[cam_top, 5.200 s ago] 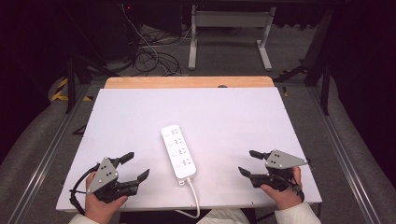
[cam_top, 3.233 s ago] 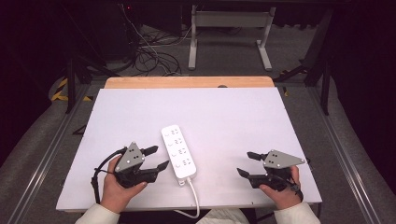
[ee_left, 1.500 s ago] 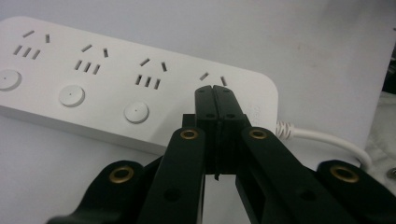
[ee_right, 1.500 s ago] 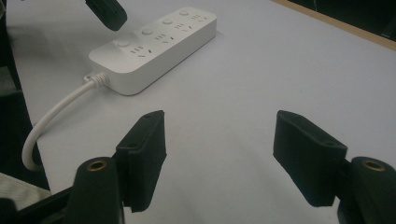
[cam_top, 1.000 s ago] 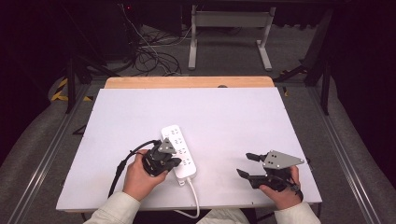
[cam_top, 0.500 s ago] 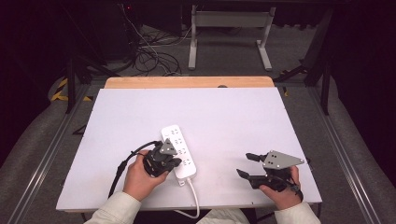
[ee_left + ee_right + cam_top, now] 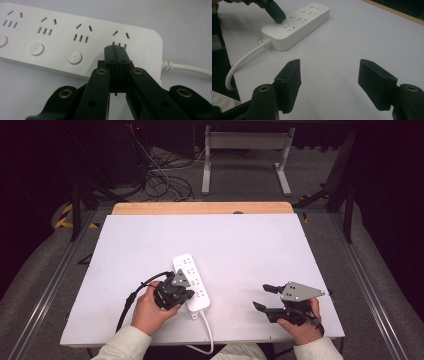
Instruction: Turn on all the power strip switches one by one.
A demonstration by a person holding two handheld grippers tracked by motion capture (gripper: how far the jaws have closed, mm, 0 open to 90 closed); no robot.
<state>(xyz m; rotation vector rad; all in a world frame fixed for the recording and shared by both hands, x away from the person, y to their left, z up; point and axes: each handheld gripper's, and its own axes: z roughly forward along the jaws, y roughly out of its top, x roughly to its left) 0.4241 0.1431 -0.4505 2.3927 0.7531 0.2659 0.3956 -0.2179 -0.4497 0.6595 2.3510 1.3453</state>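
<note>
The left gripper, jaws pressed together, touches the power strip at its cable-end socket; the right gripper stands apart.

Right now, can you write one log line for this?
left gripper: shut, tips on white plastic power strip | right gripper: open, empty

— Do we see any writing we can read?
— Only faint embossed lettering on the cable end of the white power strip, too pale for us to make out. Nothing else bears writing.
</note>
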